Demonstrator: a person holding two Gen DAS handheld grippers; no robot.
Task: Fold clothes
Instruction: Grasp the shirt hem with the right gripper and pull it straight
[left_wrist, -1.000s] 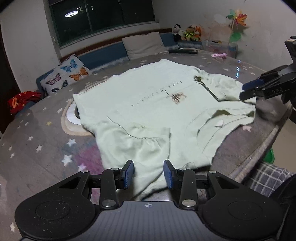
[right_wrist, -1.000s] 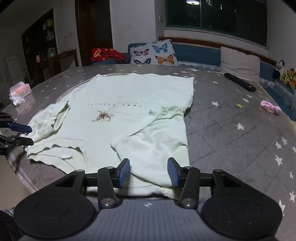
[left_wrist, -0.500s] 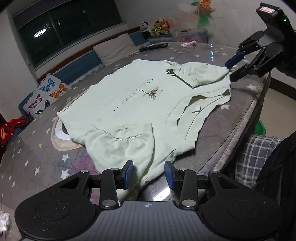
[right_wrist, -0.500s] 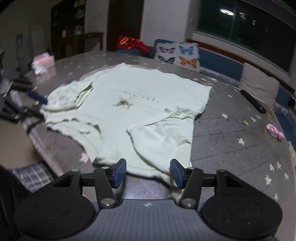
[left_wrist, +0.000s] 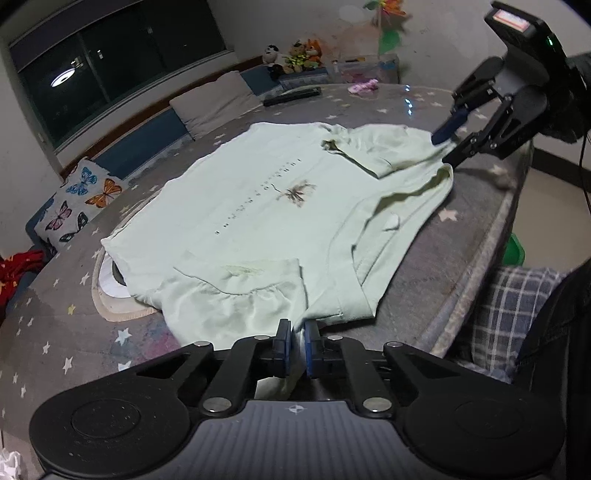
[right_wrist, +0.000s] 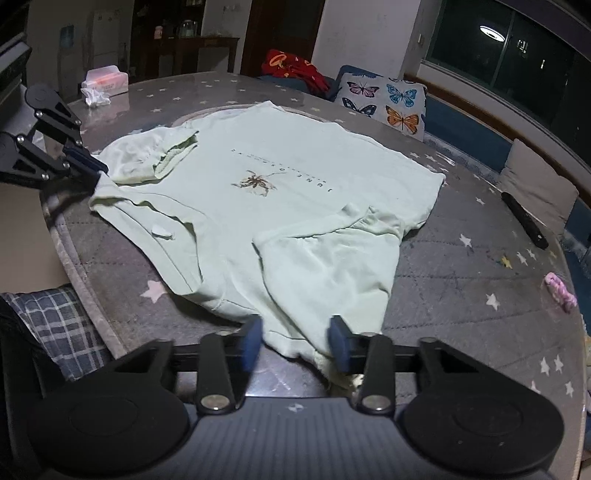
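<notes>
A pale green T-shirt (left_wrist: 266, 206) lies spread face up on the round table, with both sleeves folded inward. My left gripper (left_wrist: 297, 345) is shut on the hem of the near sleeve, and cloth is pinched between its blue pads. The right wrist view shows it (right_wrist: 94, 170) at the shirt's (right_wrist: 295, 206) far left corner. My right gripper (right_wrist: 295, 345) straddles the other sleeve's edge. Its jaws are closing, cloth lies in the gap, and the pads stand clear of it. The left wrist view shows it (left_wrist: 447, 142) at the shirt's right corner.
The table (left_wrist: 74, 332) has a grey star-patterned cover, and its curved edge runs close to both grippers. A black remote (right_wrist: 524, 221), a pink object (right_wrist: 561, 293) and a tissue box (right_wrist: 105, 79) lie around the shirt. A person's plaid trouser leg (left_wrist: 509, 314) is beside the table.
The left jaws have closed onto the sleeve hem. The right jaws have narrowed around the other sleeve's edge. Both views have tilted as the grippers rolled.
</notes>
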